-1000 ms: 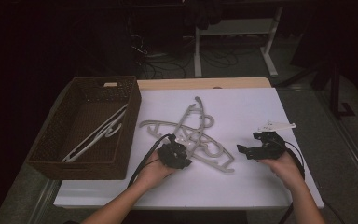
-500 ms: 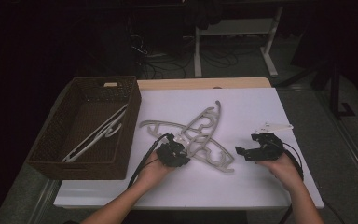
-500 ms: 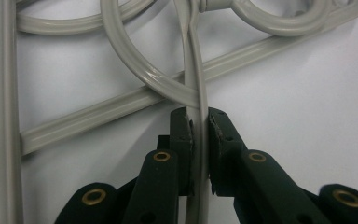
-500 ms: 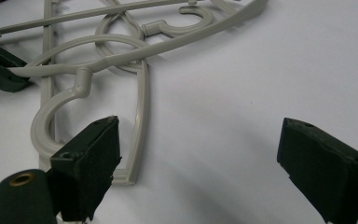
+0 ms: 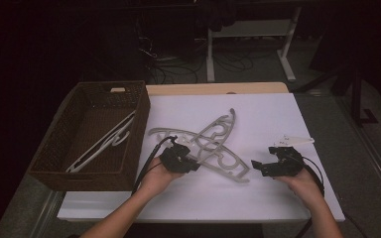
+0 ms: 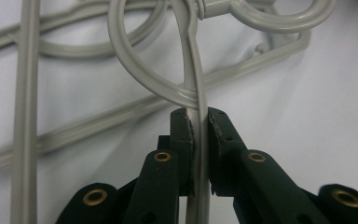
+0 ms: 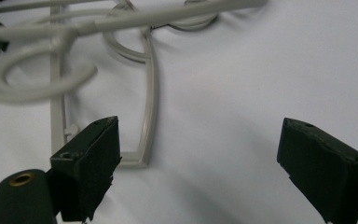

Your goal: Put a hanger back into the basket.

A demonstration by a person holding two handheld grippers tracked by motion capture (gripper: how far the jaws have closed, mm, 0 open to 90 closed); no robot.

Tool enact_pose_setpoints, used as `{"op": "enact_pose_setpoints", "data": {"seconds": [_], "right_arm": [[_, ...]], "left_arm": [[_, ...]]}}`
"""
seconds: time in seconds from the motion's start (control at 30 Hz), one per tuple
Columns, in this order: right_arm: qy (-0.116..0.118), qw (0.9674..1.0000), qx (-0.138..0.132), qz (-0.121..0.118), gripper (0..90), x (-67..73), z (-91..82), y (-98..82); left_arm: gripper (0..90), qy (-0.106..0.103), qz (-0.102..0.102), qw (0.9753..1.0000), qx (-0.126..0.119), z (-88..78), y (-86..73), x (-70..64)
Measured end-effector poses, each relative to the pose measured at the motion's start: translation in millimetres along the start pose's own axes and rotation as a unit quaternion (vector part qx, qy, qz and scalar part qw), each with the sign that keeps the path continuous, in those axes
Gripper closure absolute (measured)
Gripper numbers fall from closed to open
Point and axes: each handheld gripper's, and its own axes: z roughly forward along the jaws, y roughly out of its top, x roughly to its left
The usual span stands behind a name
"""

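Note:
Two grey plastic hangers lie crossed in the middle of the white table (image 5: 278, 114). My left gripper (image 5: 192, 164) is shut on a thin bar of the upper hanger (image 5: 222, 126), whose hook points to the far right. The left gripper view shows that bar (image 6: 198, 100) pinched upright between the pads of the left gripper (image 6: 198, 123). The lower hanger (image 5: 234, 169) lies flat, and its end reaches toward my right gripper (image 5: 264, 159). This right gripper (image 7: 205, 156) stands wide open just above the table, with a hanger corner (image 7: 144, 151) close to its left jaw.
A brown wicker basket (image 5: 139, 134) stands at the table's left, with white hangers (image 5: 104, 144) lying inside. A small white piece (image 5: 293, 141) rests just beyond my right gripper. Dark floor, cables and a desk frame lie behind the table.
The upper hanger, held by my left gripper, has swung so that its far hook end moved to the right. The right gripper has stayed open and hardly shifted.

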Motion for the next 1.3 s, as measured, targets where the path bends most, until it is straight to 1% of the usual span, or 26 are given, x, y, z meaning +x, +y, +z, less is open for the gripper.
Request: {"op": "enact_pose_setpoints", "data": {"seconds": [0.1,0.17,0.33,0.43,0.57,0.67,0.73,0.77,0.8,0.83,0.87,0.9,0.93,0.97,1.03,1.13,1.3], "right_arm": [[0.0,1.0,0.002,0.002,12.9,1.1,-1.7,-6.4],[0.001,1.0,0.004,0.0,12.8,1.6,-1.3,-9.2],[0.002,1.0,0.006,-0.003,12.8,2.5,0.6,-9.9],[0.004,1.0,0.007,-0.005,12.7,3.2,1.2,-9.8],[0.005,0.9999,0.006,-0.011,12.4,3.4,2.6,-9.5],[0.004,0.9999,0.006,-0.012,12.3,3.5,3.2,-9.3],[0.004,0.9999,0.005,-0.012,12.3,3.1,2.8,-9.1],[0.004,0.9999,0.005,-0.012,12.3,3.1,2.8,-9.1],[0.004,0.9999,0.004,-0.012,12.3,2.6,2.2,-8.8],[0.004,0.9999,0.004,-0.012,12.3,2.6,2.2,-8.8],[0.004,0.9999,0.004,-0.011,12.4,2.5,2.2,-8.8],[0.003,0.9999,0.005,-0.011,12.4,2.5,2.3,-8.8],[0.003,0.9999,0.004,-0.012,12.3,2.5,2.3,-8.8],[0.003,0.9999,0.004,-0.011,12.3,2.4,2.3,-8.8],[0.002,0.9999,0.005,-0.009,12.3,2.3,2.1,-8.9],[0.0,1.0,0.002,-0.008,12.3,1.5,1.4,-8.9],[-0.001,1.0,0.003,-0.005,12.3,0.9,1.2,-8.8]], "left_arm": [[82.1,-0.003,0.004,0.9999,-0.013,-10.8,5.5,0.7],[82.2,-0.004,0.003,0.9997,-0.023,-19.0,9.6,1.4],[82.2,0.0,0.012,0.9995,-0.031,-43.3,22.5,4.9],[82.2,0.001,0.011,0.9992,-0.038,-58.9,29.0,8.6],[82.2,-0.007,0.003,0.9984,-0.057,-87.1,38.5,16.9],[82.1,-0.008,0.002,0.9975,-0.07,-116.5,45.6,26.4],[82.1,-0.005,0.0,0.9971,-0.076,-131.7,47.2,31.1],[82.1,-0.005,0.0,0.9971,-0.076,-131.7,47.2,31.1],[82.1,0.002,0.002,0.9967,-0.081,-150.6,45.9,38.1],[82.1,0.002,0.002,0.9967,-0.081,-150.6,45.9,38.1],[82.1,0.008,0.003,0.9964,-0.085,-165.8,41.7,46.0],[82.1,0.011,0.002,0.9961,-0.088,-173.0,38.5,50.1],[82.1,0.011,0.002,0.9961,-0.088,-173.0,38.5,50.1],[82.1,0.014,-0.002,0.9953,-0.096,-188.5,28.7,60.0],[82.1,0.022,-0.002,0.9949,-0.098,-199.3,19.5,67.6],[82.1,0.034,-0.007,0.9945,-0.099,-214.5,0.8,81.5],[82.1,0.047,-0.034,0.993,-0.103,-231.0,-34.2,103.9]]}}
